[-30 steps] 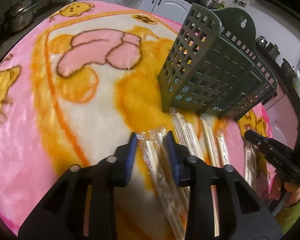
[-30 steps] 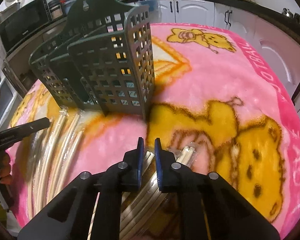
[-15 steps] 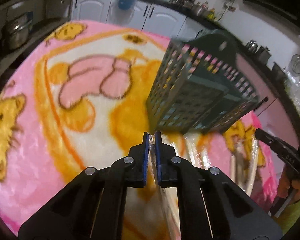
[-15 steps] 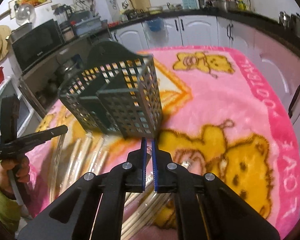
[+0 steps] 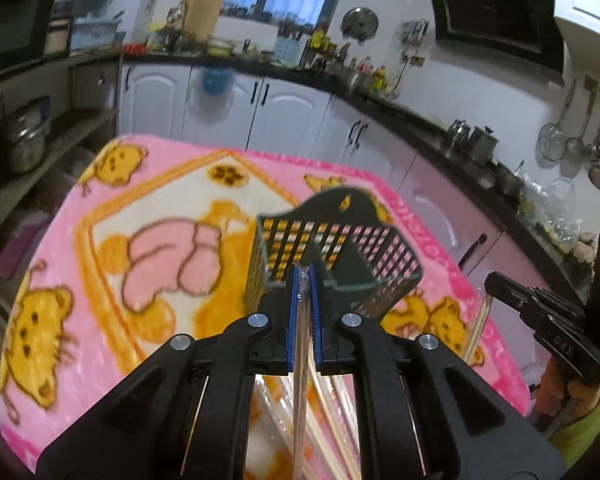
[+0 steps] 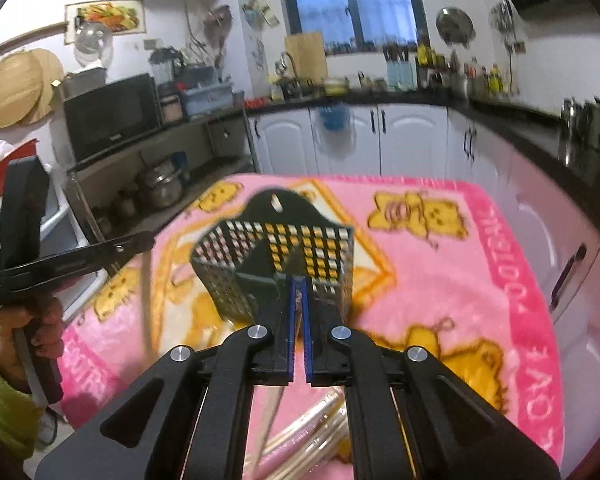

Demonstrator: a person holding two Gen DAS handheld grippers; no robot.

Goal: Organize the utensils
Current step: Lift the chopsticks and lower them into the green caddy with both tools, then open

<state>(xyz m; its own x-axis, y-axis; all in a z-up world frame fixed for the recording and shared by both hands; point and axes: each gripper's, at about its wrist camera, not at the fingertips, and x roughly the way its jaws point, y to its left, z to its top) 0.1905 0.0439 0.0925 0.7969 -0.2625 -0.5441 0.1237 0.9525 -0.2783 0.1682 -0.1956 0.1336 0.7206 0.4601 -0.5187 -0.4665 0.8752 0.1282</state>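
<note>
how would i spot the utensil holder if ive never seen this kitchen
Find the pink cartoon-bear blanket spread over the table. Near its middle stands a dark green plastic basket. Its walls are a lattice of square holes, and its taller solid back panel has a hanging hole.

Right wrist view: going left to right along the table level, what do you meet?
Hand on the left gripper → chopsticks it holds → green basket → right gripper shut on chopsticks → pink blanket.

Light: dim indoor | blur: motion-smeared | edges: fisheye-warped, dark corners
</note>
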